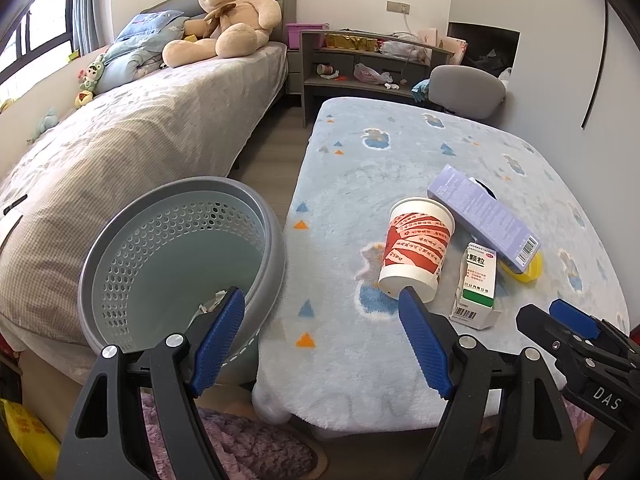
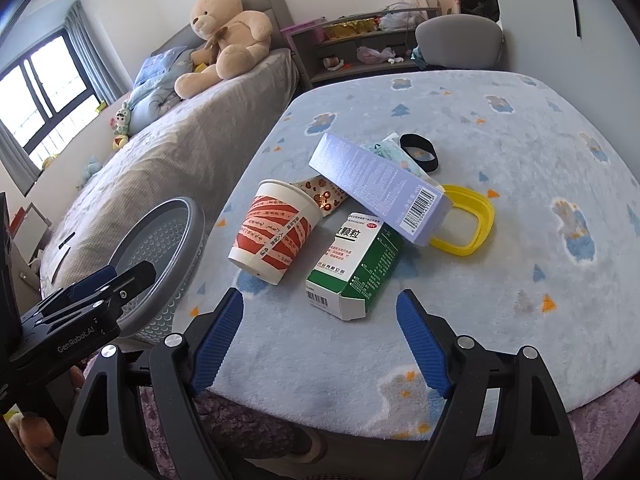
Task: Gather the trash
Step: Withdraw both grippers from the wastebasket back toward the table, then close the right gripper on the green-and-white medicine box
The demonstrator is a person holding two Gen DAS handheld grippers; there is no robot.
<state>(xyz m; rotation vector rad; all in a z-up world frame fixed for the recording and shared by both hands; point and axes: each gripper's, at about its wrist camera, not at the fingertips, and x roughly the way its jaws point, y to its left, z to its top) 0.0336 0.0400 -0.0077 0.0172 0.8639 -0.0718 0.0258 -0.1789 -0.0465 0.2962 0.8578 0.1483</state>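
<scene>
Two claws hang low at the near edge of the table, both spread wide and holding nothing. The left claw (image 1: 322, 298) sits over the gap between the bin and the table; its left finger (image 1: 218, 344) overlaps the bin's near wall and its right finger (image 1: 424, 344) reaches just below the paper cup. The right claw (image 2: 320, 300) faces the heap of trash, its fingers standing either side of the green and white medicine box (image 2: 354, 264), apart from it.

Just left of the table stands the grey perforated bin (image 1: 180, 264), with a scrap of crumpled paper (image 1: 212, 300) showing at its bottom.

On the pale blue fleece-covered table (image 2: 520, 128) the trash lies in one cluster. The red and white paper cup (image 2: 274, 232) lies tipped on its side, mouth pointing far, nearest the bin. Right of it lies the medicine box, its near flap open. A long lilac carton (image 2: 380, 188) rests across the box's far end and over a yellow plastic ring (image 2: 478, 220). A printed wrapper (image 2: 324, 196) pokes out between cup and carton. Farther off lie a crumpled pale packet (image 2: 388, 152) and a black band (image 2: 420, 152).

Beyond, on the left, a bed (image 1: 120, 140) carries a big teddy bear (image 1: 228, 12). At the far wall stand a grey shelf unit (image 1: 360, 64) and a grey chair (image 1: 466, 92).
</scene>
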